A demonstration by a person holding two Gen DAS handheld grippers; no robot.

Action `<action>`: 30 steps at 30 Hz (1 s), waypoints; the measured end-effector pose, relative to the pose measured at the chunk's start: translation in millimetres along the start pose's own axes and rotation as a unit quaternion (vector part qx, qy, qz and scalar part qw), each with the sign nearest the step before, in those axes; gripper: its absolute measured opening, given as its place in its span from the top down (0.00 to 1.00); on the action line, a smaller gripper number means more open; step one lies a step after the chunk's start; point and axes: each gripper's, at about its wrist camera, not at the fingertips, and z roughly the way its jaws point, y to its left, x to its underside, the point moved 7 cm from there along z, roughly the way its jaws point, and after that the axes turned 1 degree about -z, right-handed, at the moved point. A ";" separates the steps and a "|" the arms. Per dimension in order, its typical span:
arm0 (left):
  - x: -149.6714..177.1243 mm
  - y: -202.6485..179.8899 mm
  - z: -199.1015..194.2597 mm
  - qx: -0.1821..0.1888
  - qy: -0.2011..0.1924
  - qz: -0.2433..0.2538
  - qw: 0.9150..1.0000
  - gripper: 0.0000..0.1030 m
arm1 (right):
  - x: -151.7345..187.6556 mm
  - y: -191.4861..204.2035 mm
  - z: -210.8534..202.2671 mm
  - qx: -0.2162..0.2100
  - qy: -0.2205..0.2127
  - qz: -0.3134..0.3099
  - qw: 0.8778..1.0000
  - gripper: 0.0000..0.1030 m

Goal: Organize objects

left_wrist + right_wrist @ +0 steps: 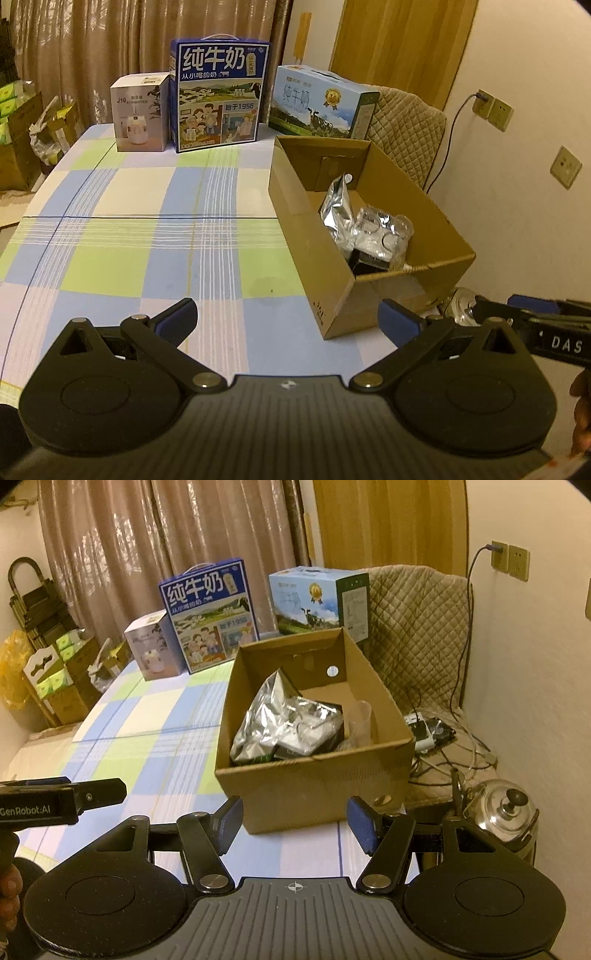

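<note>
Both claws hang over the checked worktop (147, 240) with jaws spread wide and nothing between them. The left claw (286, 321) has the open cardboard box (332, 288) ahead and to its right; the right claw (295, 825) faces that box (314, 790) straight on, close ahead. Inside lie a crumpled silver foil bag (266, 716), what looks like a clear plastic cup (360, 720) and a dark item, hard to identify. Beyond the box, 2 milk cartons (219, 96) (317, 103) and 1 white appliance box (142, 114) stand at the far edge.

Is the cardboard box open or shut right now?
Open. The cardboard box has no lid over it, and a silver foil bag shows inside.
</note>
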 end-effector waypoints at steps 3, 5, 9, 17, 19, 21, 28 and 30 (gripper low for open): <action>10.3 -2.3 -2.8 0.005 0.007 0.009 1.000 0.01 | 5.7 1.8 -2.0 0.003 0.002 -0.004 1.000 0.42; 16.2 -2.9 -2.8 0.006 0.012 0.013 1.000 0.01 | 9.5 2.9 -2.8 0.003 0.004 -0.005 1.000 0.42; 25.7 -3.7 -1.5 0.006 0.020 0.016 1.000 0.01 | 16.9 4.4 -3.3 0.003 0.010 -0.008 1.000 0.42; 32.1 -4.0 -1.2 0.006 0.025 0.014 1.000 0.01 | 23.6 6.4 -1.4 0.000 0.016 -0.006 1.000 0.42; 31.3 -3.6 -1.4 0.006 0.024 0.013 1.000 0.01 | 23.2 7.5 -0.9 -0.002 0.016 -0.006 1.000 0.42; 30.9 -3.1 -1.5 0.006 0.024 0.012 1.000 0.01 | 23.0 8.5 -0.8 -0.003 0.015 -0.007 1.000 0.42; 30.2 -1.4 0.0 0.006 0.026 0.008 1.000 0.01 | 21.2 10.5 -0.3 -0.003 0.016 -0.009 1.000 0.42; 30.0 -1.0 -0.1 0.007 0.027 0.006 1.000 0.01 | 21.6 11.4 0.4 -0.003 0.017 -0.011 1.000 0.42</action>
